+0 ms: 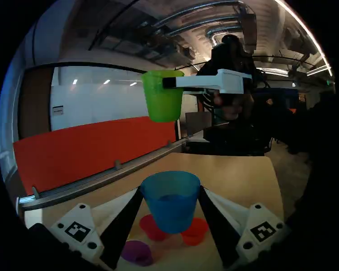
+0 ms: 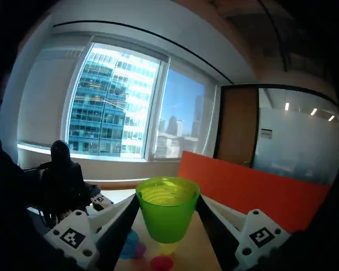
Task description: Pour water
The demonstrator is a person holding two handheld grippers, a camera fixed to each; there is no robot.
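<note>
While the left gripper is squeezing both fingers against the blue cup low over the table, the right gripper is clamping the green cup upright, higher up. Both cups are looking like thin, light, slick plastic that could flex or slip. The blue one seems to be carrying water, so a mid-wall hold is looking safest. Small coloured cups are sitting beneath.

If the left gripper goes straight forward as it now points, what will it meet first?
Probably the orange partition beyond the table. The left gripper, holding the blue cup, seems to aim below the green cup; depth is unclear.
</note>
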